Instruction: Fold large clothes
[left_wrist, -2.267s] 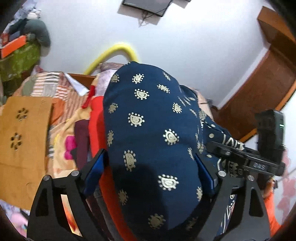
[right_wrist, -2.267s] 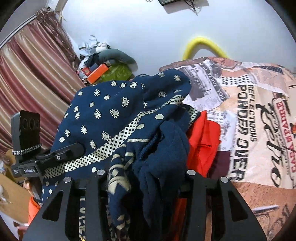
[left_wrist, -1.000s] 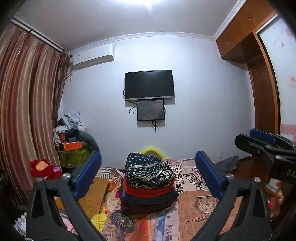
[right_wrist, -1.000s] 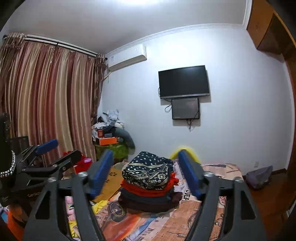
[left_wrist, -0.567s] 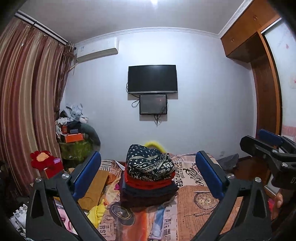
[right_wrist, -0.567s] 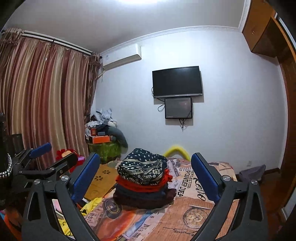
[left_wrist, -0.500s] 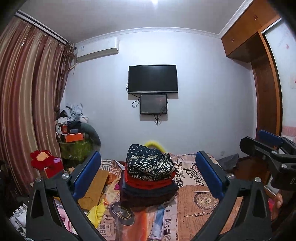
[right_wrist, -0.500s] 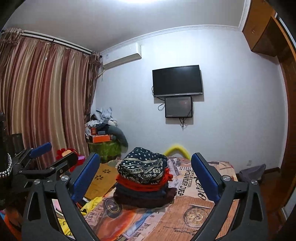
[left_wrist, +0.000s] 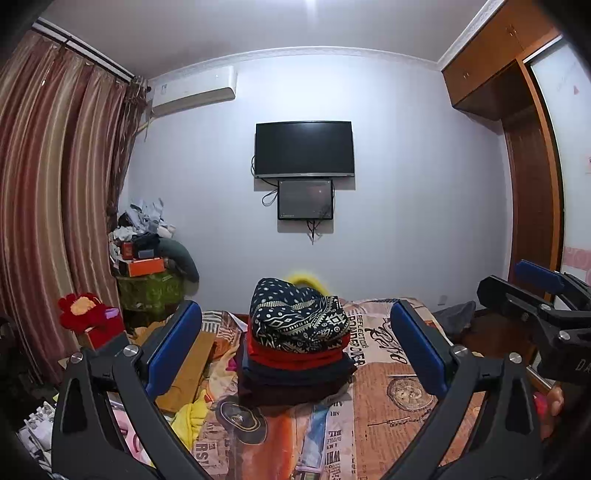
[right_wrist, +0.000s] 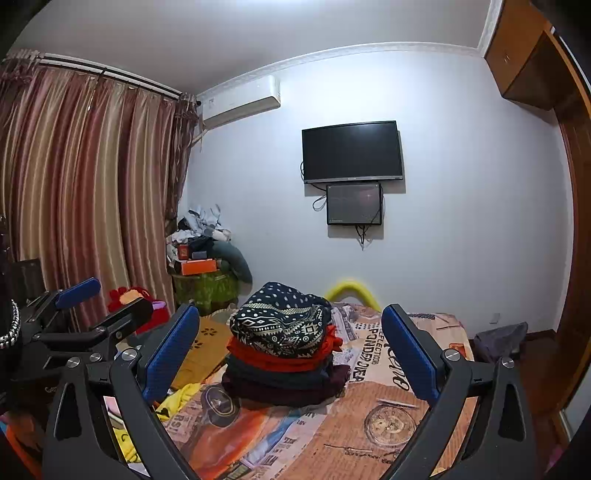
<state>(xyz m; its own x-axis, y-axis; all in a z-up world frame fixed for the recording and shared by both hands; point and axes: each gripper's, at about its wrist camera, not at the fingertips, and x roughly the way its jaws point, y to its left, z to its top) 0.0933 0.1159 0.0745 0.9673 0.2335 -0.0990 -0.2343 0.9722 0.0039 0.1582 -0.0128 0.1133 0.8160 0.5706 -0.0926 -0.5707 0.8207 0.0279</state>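
On the bed sits a stack of folded clothes, with a navy patterned garment on top of a red piece and darker pieces beneath. The left gripper hangs well back from the stack with its blue pads spread wide and nothing between them; the right gripper stands equally wide and empty, its jaws having just been opening, and frames the same stack from its own view (each gripper also shows at the edge of the other's picture). The navy garment looks soft, light and limp: its top bulges and its printed border droops over the red layer, so it will likely sag and slide if lifted by a single point. A sound hold would be at two corners or along a folded edge, one gripper on each side, pinching several layers together so that the fold does not fall open. The stack itself seems loosely balanced, so pressing or tugging sideways could topple it. Loose cloth, yellow fabric among it, lies near the left side of the bed and may be the next piece to fold, though I cannot tell what it is.
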